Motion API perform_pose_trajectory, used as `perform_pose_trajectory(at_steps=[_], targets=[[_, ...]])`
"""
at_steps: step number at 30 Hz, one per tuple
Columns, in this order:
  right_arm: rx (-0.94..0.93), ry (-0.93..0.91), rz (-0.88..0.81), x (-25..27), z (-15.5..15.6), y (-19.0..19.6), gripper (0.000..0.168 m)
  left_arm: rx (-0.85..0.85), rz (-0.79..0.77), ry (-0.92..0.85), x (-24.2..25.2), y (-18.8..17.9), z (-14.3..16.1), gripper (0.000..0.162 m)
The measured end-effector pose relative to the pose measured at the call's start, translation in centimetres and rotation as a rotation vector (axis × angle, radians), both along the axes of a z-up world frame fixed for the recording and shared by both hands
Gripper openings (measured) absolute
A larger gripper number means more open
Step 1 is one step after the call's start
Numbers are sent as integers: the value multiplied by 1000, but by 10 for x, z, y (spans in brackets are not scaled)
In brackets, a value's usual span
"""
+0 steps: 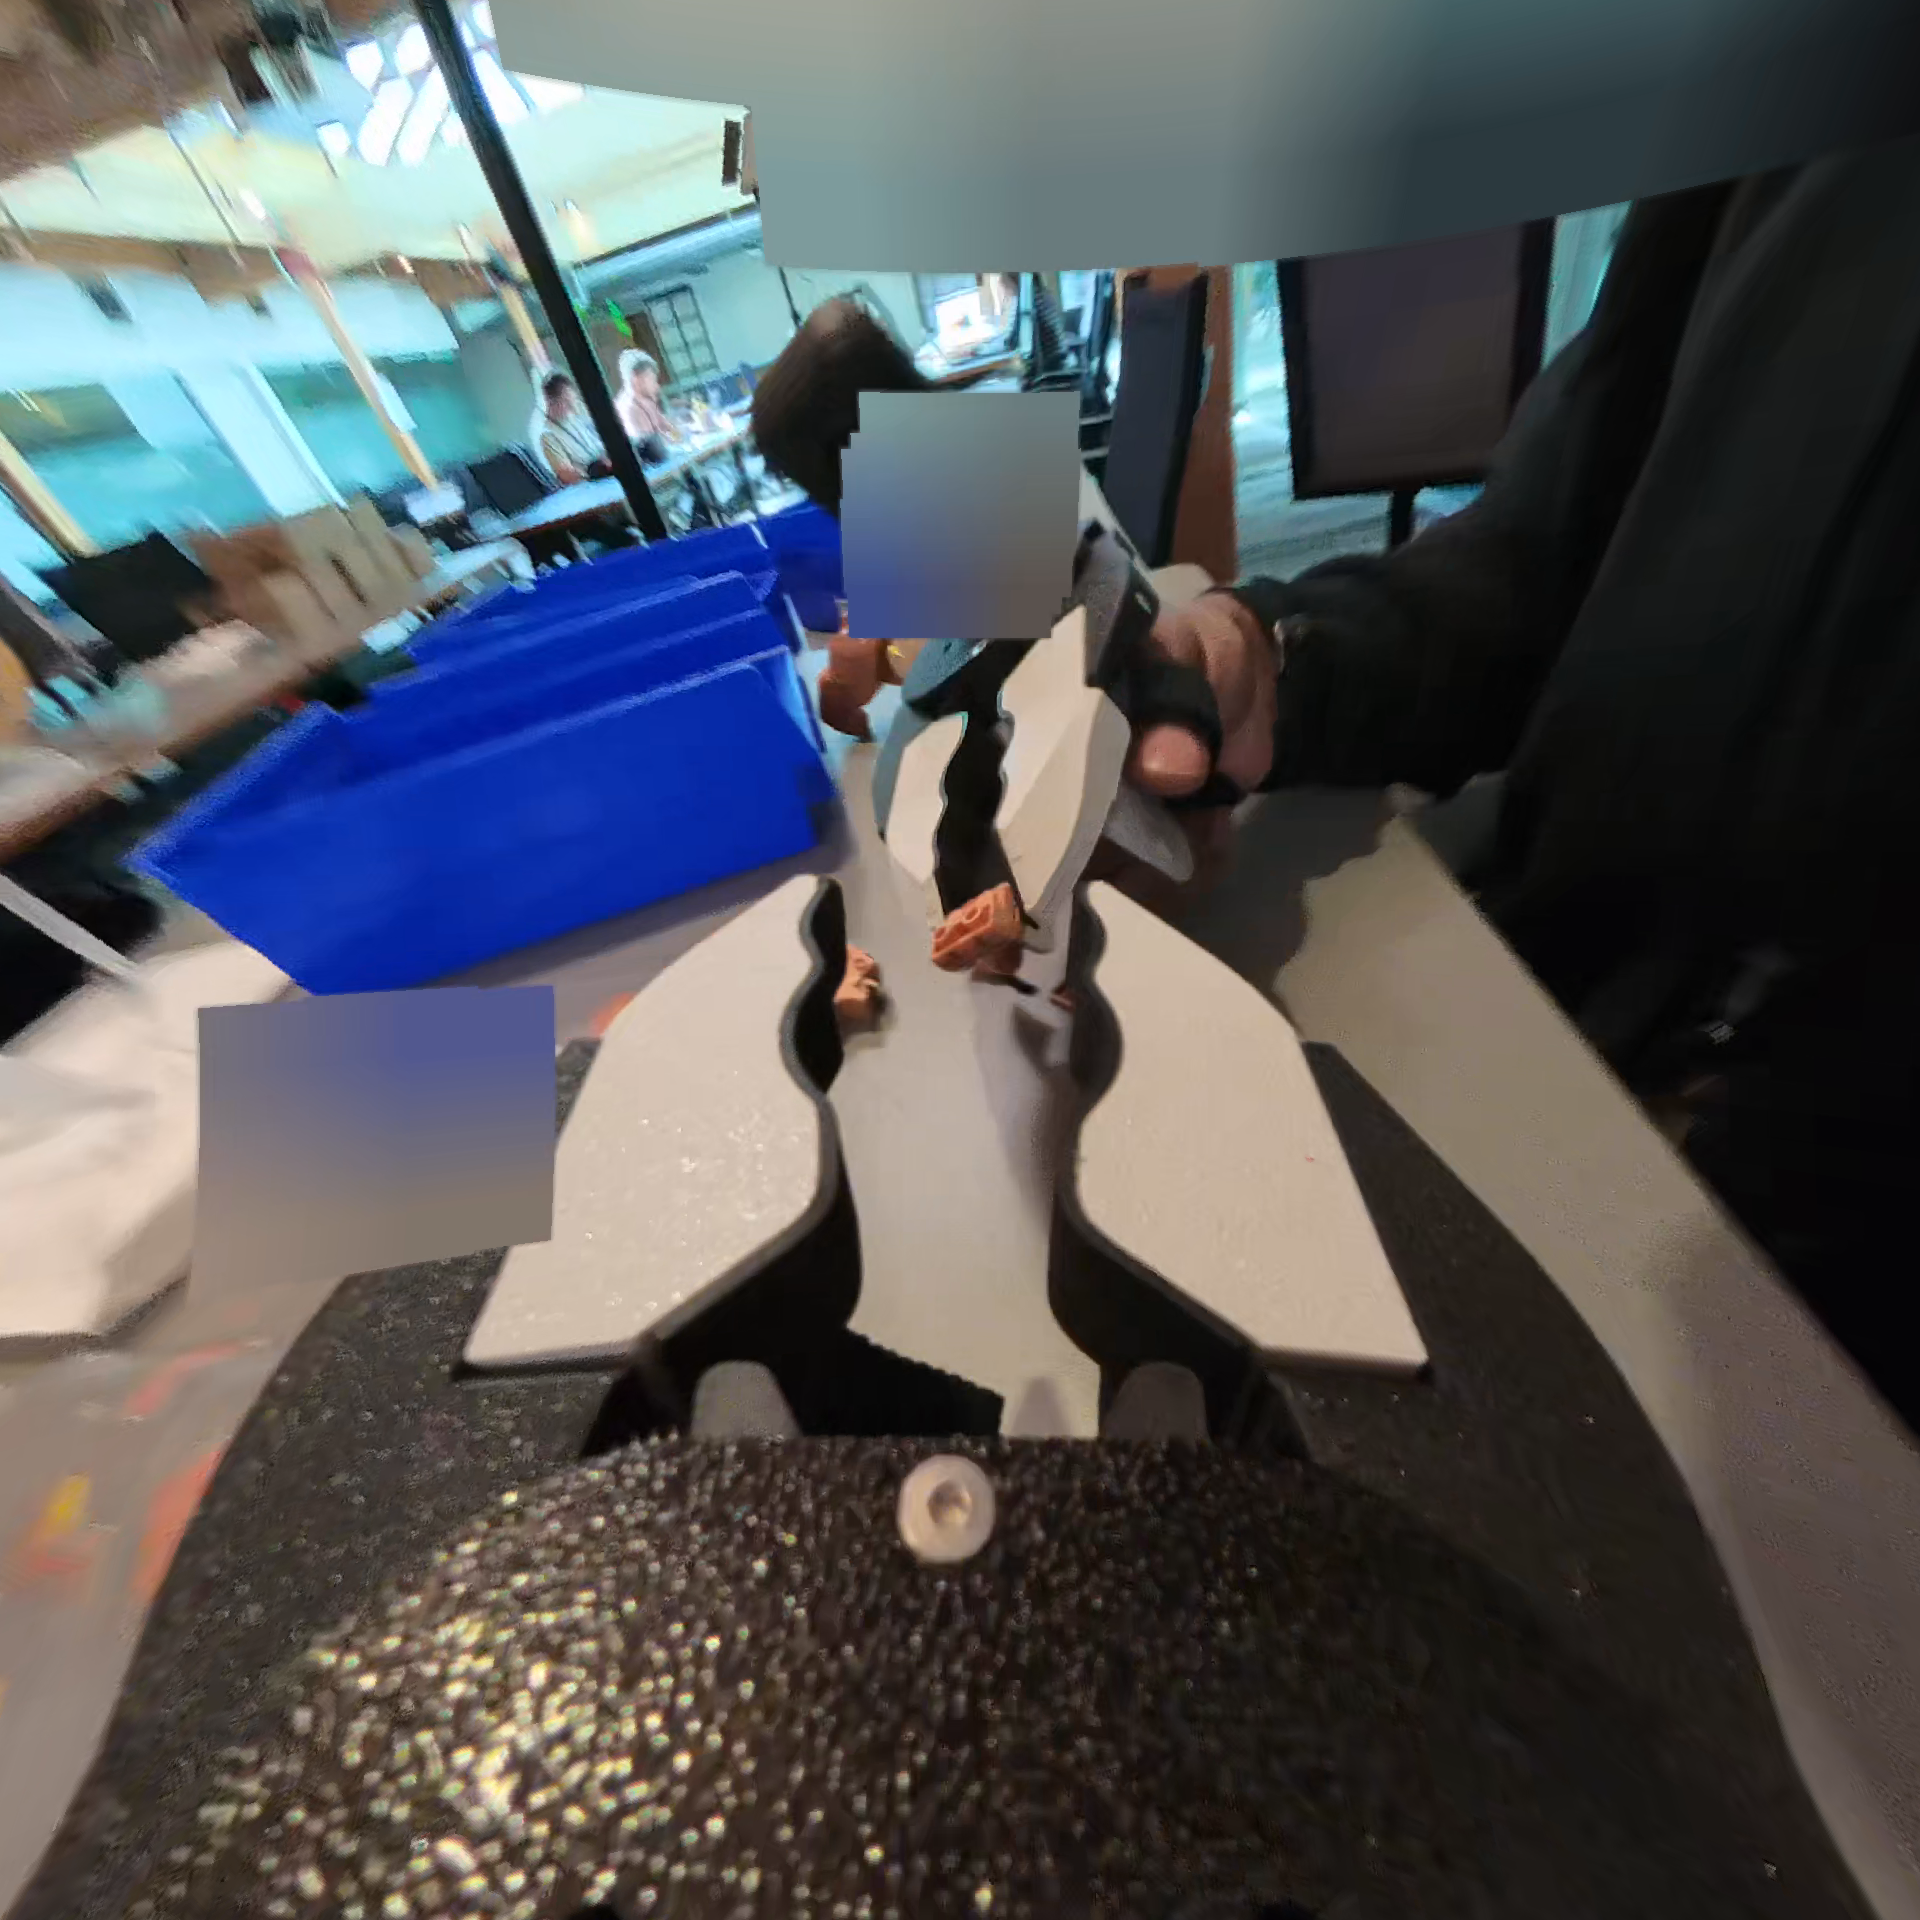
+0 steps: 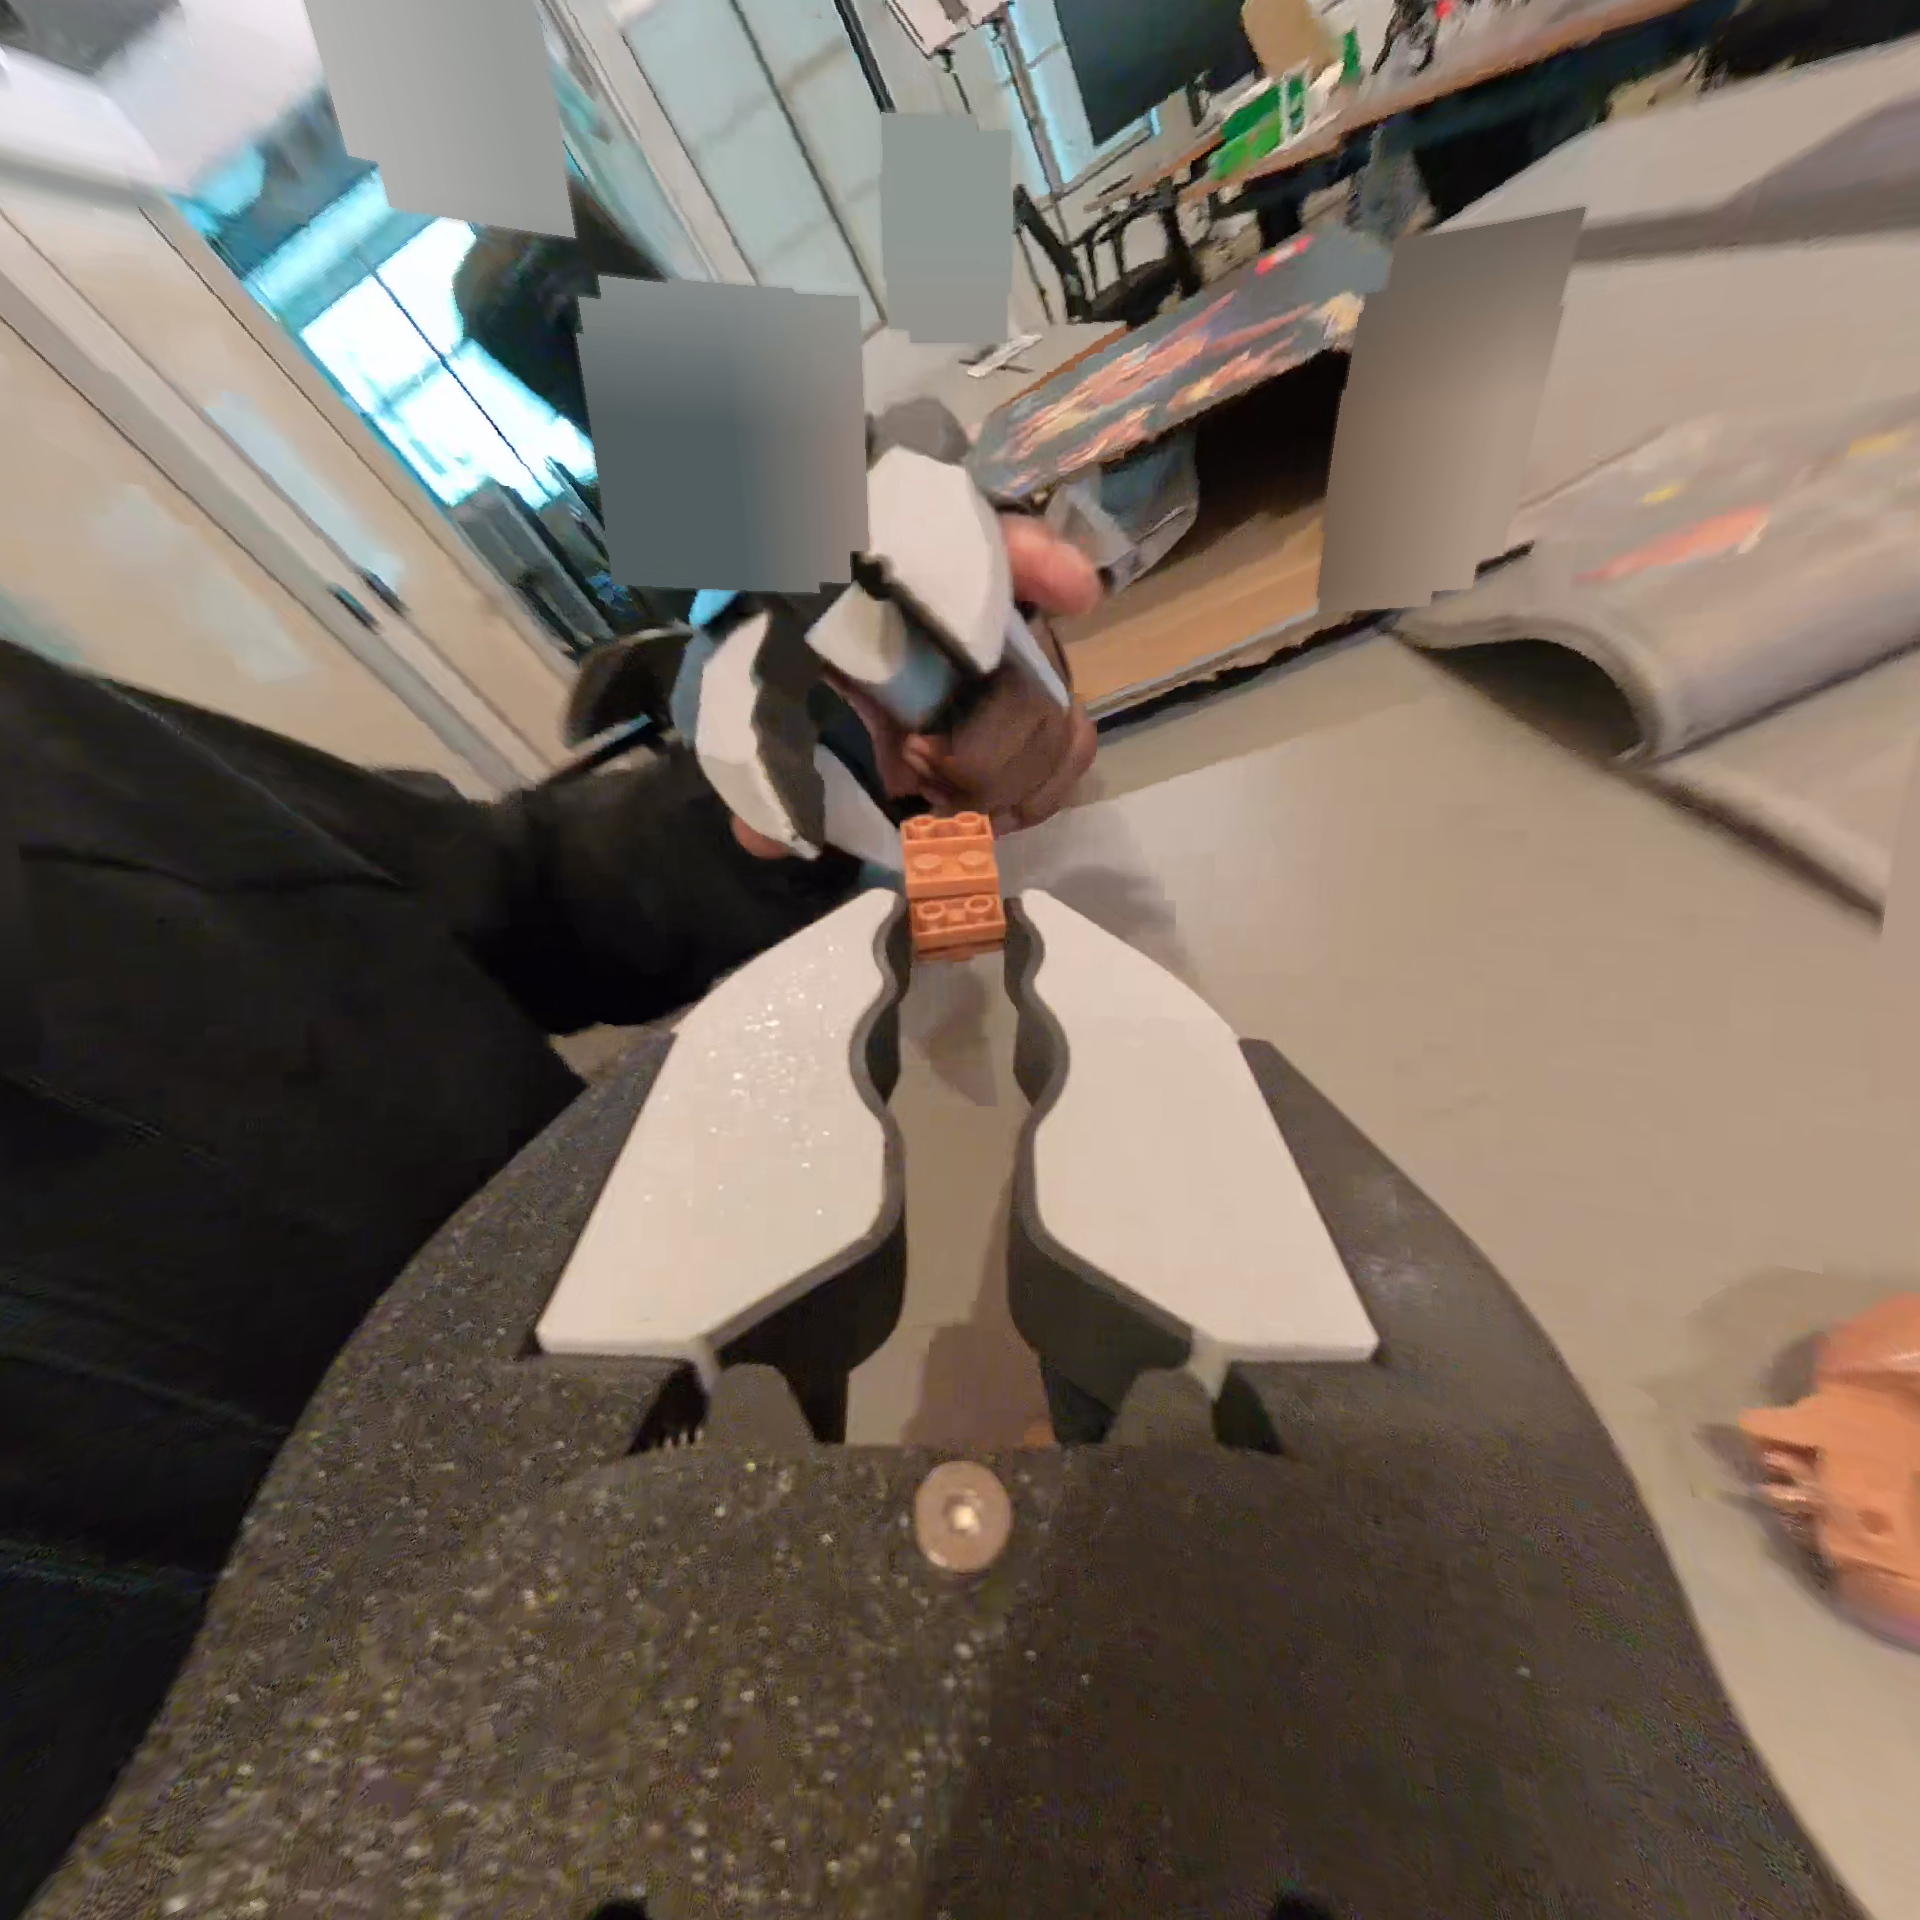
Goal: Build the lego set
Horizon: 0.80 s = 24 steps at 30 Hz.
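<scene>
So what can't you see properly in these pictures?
- Left wrist view: a small brown piece is half hidden behind the left gripper's finger.
- Left wrist view: the orange brick held by the right gripper is small, its shape unclear.
- Right wrist view: the brown pile at the right edge is blurred and cut off.

Right hand-held gripper [image 2: 958, 925] pinches orange brick stack [image 2: 954, 881].

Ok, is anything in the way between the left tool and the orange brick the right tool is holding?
Nothing visible. The left tool is open and the orange brick, pinched in the right tool, sits just beyond its tips. A small brown piece lies beside one finger, off that line.
</scene>
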State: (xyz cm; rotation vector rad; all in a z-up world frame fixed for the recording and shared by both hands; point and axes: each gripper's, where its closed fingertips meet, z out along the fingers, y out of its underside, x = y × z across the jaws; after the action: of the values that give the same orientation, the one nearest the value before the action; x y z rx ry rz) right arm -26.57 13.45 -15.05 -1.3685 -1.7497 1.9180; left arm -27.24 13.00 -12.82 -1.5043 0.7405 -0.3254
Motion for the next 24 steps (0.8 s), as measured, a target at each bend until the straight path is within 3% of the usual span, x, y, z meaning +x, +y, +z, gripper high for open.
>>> perform_pose_trajectory(at_steps=[4, 10, 13, 24], targets=[[-158, -87, 50, 3, -1, -4, 17, 93, 30, 200, 7, 1, -9, 40], [-291, -138, 101, 8, 3, -12, 17, 151, 51, 350, 14, 4, -20, 31], [-294, -154, 106, 8, 2, -15, 17, 185, 45, 386, 18, 3, -21, 20], [-294, -177, 131, 8, 1, -21, 17, 218, 28, 441, 20, -3, -22, 12]])
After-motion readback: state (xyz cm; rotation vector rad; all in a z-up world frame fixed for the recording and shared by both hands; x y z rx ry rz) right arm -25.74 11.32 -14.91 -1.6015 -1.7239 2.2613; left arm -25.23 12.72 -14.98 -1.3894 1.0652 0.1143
